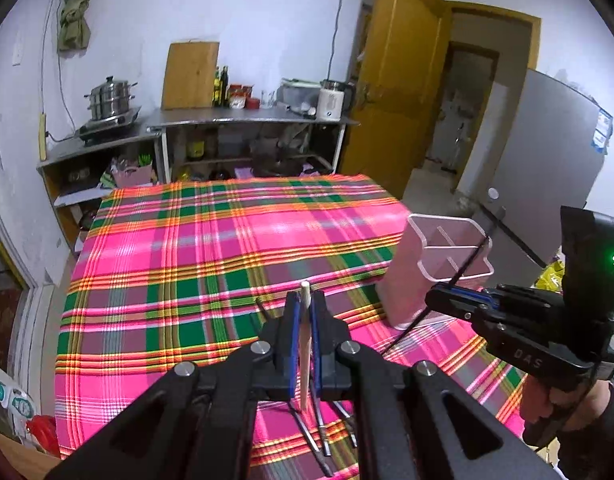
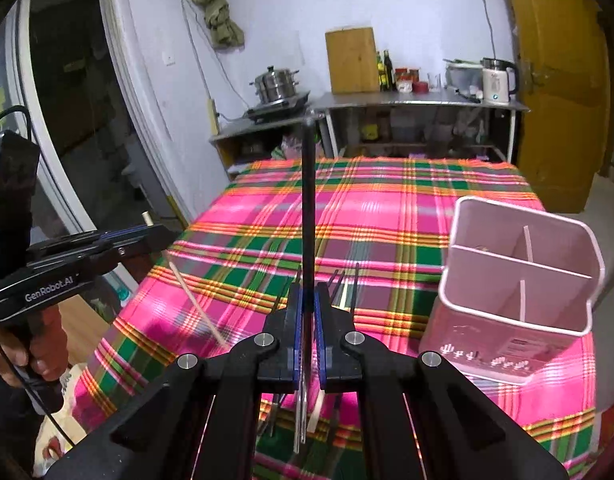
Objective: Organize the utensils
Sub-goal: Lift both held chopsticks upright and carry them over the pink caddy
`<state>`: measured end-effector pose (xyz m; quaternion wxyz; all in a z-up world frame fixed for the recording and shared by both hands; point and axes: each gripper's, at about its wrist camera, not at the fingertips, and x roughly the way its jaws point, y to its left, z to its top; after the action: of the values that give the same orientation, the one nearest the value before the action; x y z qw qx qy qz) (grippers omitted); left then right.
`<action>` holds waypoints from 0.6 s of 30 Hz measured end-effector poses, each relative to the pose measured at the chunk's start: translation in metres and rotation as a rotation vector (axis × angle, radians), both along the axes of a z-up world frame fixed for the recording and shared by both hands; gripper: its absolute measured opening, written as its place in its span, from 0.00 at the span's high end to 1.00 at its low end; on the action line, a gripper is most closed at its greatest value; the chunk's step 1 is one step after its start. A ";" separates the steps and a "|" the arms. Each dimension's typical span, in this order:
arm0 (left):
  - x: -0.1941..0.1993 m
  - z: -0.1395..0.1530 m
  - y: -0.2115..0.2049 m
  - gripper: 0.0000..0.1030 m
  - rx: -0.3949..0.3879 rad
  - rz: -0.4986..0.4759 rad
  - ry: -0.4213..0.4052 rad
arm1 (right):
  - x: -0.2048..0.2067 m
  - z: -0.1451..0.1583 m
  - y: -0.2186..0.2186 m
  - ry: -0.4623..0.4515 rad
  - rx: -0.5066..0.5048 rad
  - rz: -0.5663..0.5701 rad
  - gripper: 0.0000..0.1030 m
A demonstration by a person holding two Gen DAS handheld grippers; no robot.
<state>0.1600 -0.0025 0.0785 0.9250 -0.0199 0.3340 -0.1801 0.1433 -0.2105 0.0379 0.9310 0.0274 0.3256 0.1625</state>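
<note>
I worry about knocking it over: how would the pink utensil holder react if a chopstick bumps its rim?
The pink utensil holder looks like thin plastic and has nothing visible inside, so it is probably light. It is tall on a soft plaid tablecloth, so it may slide or tip.

"GenRobot.AI" in white on side of left gripper (image 2: 157, 236) body. "DAS" embossed on right gripper (image 1: 447, 304) body. Label on pink utensil holder (image 2: 519, 280): illegible.

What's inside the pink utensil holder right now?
The pink utensil holder shows white dividers making three compartments, and no utensils stand up out of any of them. The compartment floors are hidden by the walls, so anything small lying at the bottom can't be ruled out.
</note>
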 end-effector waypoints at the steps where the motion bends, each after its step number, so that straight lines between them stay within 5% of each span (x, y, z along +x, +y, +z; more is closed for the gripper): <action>1: -0.002 0.004 -0.002 0.94 -0.002 -0.006 -0.006 | -0.002 0.002 -0.001 -0.007 0.002 -0.004 0.95; 18: 0.005 0.060 -0.076 0.94 -0.073 -0.159 -0.047 | -0.033 0.053 -0.064 -0.123 0.065 -0.129 0.95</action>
<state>0.1650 -0.0789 0.1389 0.9139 -0.0229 0.3061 -0.2656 0.1100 -0.2742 0.0913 0.9565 0.0685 0.2597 0.1142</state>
